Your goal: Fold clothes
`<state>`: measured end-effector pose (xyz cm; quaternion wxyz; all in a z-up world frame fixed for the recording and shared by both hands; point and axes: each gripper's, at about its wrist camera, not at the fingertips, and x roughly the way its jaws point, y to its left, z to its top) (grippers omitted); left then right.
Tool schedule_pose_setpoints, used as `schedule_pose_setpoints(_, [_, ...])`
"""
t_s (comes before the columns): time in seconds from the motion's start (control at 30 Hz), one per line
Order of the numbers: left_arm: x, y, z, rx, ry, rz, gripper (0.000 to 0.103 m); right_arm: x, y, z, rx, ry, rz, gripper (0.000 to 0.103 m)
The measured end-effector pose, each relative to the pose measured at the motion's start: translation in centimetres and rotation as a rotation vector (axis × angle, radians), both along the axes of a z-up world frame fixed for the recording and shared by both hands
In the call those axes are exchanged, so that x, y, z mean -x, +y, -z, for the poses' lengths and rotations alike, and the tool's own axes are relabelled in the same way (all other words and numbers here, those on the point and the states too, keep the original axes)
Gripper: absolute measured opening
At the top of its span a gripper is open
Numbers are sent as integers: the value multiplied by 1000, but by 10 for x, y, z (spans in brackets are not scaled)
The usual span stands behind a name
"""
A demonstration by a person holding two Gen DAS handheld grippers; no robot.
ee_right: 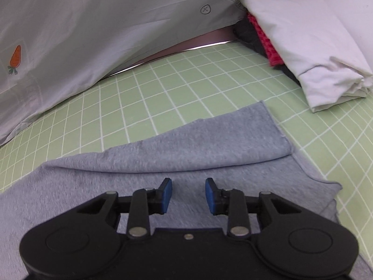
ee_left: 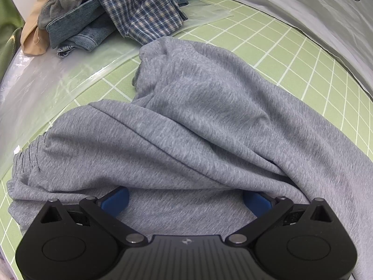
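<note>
Grey sweatpants [ee_left: 186, 126] lie crumpled on the green grid mat [ee_left: 268, 37], elastic waistband at the left. My left gripper [ee_left: 186, 198] is wide open just over the near fabric, which drapes over its blue fingertips [ee_left: 116, 198]. In the right wrist view a grey pant leg [ee_right: 186, 144] lies flat with its hem folded over. My right gripper [ee_right: 188, 193] hovers just above it, jaws open and empty.
A pile of unfolded clothes [ee_left: 112, 14], plaid and denim, sits at the far left on clear plastic. A grey sheet [ee_right: 93, 35] with a carrot print borders the mat's far side. A folded stack [ee_right: 303, 53], white on top, stands at the far right.
</note>
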<state>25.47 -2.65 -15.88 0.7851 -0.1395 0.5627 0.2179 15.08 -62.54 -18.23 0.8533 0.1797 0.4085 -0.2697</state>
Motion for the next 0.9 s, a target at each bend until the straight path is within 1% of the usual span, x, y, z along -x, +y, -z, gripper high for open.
schedule_pose_setpoints(0.13, [0, 1, 0, 2, 2, 3, 103, -28, -8, 3, 58, 23, -38, 36])
schedule_pose_setpoints(0.27, [0, 1, 0, 1, 0, 3, 103, -63, -40, -1, 92, 10, 20, 38])
schedule_pose_setpoints(0.33, [0, 1, -1, 1, 0, 3, 103, -76, -56, -4, 88, -15, 61, 39])
schedule_pose_setpoints(0.4, [0, 2, -1, 0, -1, 3, 103, -75, -59, -12, 95, -39, 83, 40])
schedule_pose_setpoints(0.43, [0, 2, -1, 0, -2, 2, 103, -75, -60, -16, 98, -51, 94, 43])
schedule_pose_setpoints(0.47, [0, 1, -1, -2, -5, 0, 103, -73, -61, -20, 100, -63, 105, 51])
schedule_pose_setpoints(0.5, [0, 1, -1, -4, -7, -2, 103, -65, -57, -24, 94, -76, 121, 56])
schedule_pose_setpoints(0.53, [0, 0, -1, -6, -10, -5, 103, -57, -52, -28, 89, -86, 135, 64])
schedule_pose_setpoints(0.57, [0, 0, -1, -7, -11, -8, 103, -47, -45, -30, 87, -85, 142, 66])
schedule_pose_setpoints(0.63, [0, -1, -1, -8, -11, -11, 103, -28, -31, -34, 83, -83, 154, 69])
schedule_pose_setpoints(0.77, [0, 0, -1, -4, -5, -9, 103, -5, -9, -26, 56, -55, 105, 73])
schedule_pose_setpoints(0.87, [-2, 0, -1, 0, 0, -5, 103, -8, -9, -9, 32, -7, 91, 73])
schedule_pose_setpoints(0.9, [-1, 0, -1, 1, 1, -5, 103, -12, -13, -5, 25, -4, 89, 74])
